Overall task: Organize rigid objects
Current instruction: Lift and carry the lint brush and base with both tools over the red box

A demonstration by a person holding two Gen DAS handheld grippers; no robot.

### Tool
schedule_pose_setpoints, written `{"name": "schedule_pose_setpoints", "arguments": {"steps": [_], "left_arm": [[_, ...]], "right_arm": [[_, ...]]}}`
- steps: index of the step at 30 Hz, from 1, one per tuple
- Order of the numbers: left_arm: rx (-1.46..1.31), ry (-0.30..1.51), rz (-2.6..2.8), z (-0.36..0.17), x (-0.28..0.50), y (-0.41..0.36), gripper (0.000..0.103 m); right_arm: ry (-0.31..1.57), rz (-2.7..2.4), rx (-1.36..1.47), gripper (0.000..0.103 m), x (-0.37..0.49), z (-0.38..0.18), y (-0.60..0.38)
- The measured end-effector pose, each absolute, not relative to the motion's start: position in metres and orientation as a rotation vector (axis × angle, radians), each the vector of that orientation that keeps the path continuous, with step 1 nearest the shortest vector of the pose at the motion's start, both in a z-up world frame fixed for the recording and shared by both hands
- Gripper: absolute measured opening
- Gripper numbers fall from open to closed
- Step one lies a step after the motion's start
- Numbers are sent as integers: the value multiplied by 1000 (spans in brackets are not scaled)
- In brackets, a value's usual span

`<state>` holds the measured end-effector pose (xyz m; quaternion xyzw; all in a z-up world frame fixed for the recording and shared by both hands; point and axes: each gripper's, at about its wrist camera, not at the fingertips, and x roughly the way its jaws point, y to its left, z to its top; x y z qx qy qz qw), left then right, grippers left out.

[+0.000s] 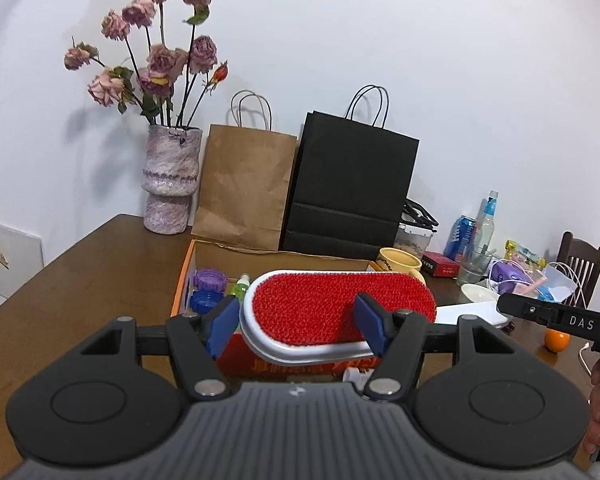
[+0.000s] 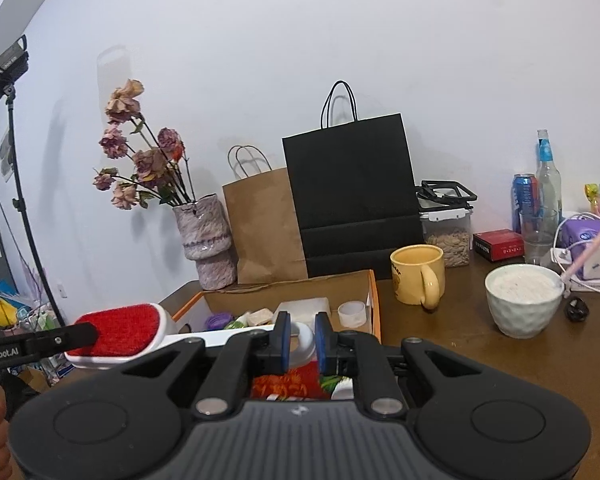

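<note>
Red lint brush point(image 1: 332, 312) is clamped by both the left gripper point(image 1: 300, 324) and right gripper point(image 2: 302, 340) above the box point(image 2: 374, 304); it is not yet put down.

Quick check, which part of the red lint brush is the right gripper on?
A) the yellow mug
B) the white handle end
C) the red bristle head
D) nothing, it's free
B. In the right wrist view the right gripper has its fingers closed on the white handle end of the lint brush, while the left gripper holds the red head.
</note>
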<state>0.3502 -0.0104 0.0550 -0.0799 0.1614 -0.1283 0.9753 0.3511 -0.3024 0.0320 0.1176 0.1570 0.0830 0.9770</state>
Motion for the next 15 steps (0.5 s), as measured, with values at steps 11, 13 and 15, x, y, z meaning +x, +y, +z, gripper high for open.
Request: {"name": "schedule_pose_setpoints", "arguments": {"steps": [11, 13, 15], "left_arm": [[-183, 398, -283, 41, 435, -14, 64], [-184, 409, -281, 38, 448, -15, 64], [-182, 420, -277, 36, 460, -16, 64]], "right_arm": [[352, 164, 244, 13, 434, 26, -310], [362, 165, 239, 13, 449, 24, -309], [371, 162, 231, 13, 460, 20, -308]]}}
